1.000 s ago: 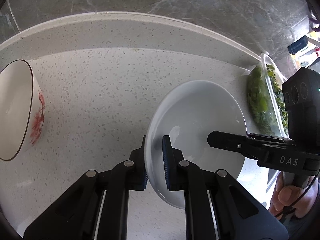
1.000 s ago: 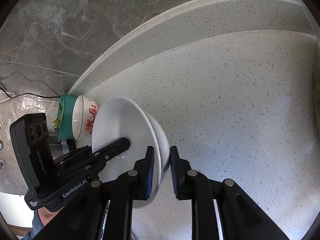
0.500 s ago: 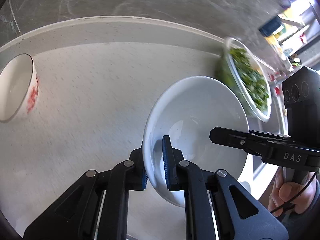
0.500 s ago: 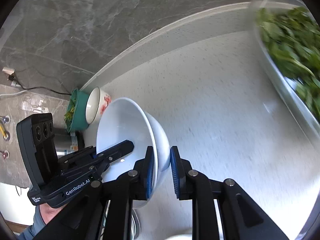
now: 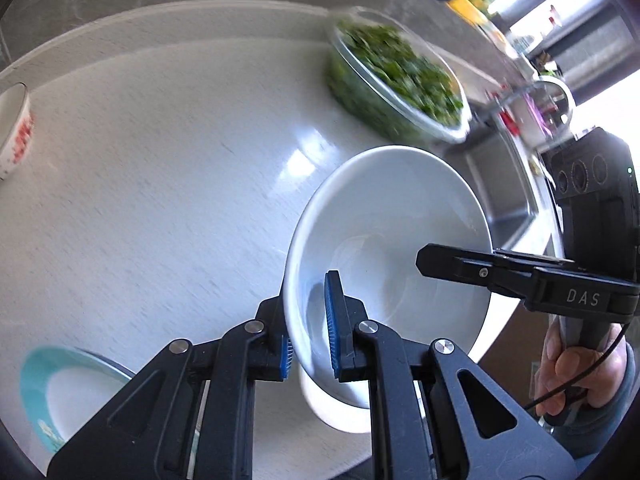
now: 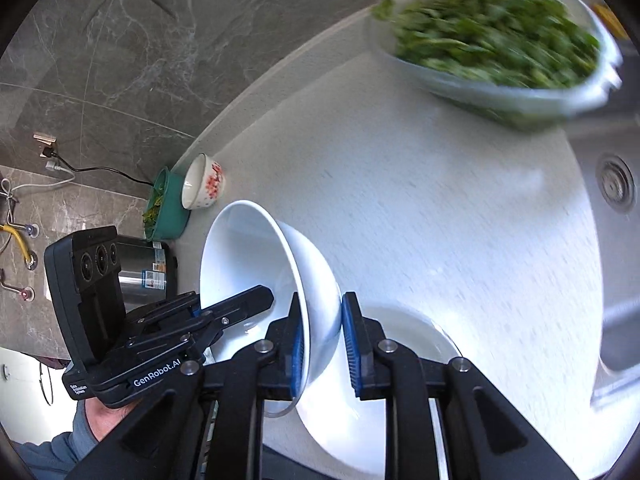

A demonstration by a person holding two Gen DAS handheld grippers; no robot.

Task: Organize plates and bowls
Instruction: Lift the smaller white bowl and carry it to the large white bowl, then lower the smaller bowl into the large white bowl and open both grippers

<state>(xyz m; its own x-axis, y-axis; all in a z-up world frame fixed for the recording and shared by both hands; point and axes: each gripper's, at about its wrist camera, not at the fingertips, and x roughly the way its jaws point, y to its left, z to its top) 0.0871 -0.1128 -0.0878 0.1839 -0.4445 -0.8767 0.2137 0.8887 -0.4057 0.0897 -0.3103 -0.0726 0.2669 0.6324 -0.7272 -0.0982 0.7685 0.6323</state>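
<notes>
Both the left hand-held gripper (image 5: 310,332) and the right hand-held gripper (image 6: 323,346) pinch the white bowl's (image 5: 384,240) rim above the counter's (image 5: 160,184) front edge, so uneven pulling could drop it.

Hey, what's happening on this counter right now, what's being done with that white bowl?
A person holds a two-finger gripper in each hand, and both clamp the rim of one white bowl: the left gripper on one side, the right gripper on the opposite side. The bowl is tilted and held above the speckled counter, over another white dish. A glass bowl of greens sits near the sink.
</notes>
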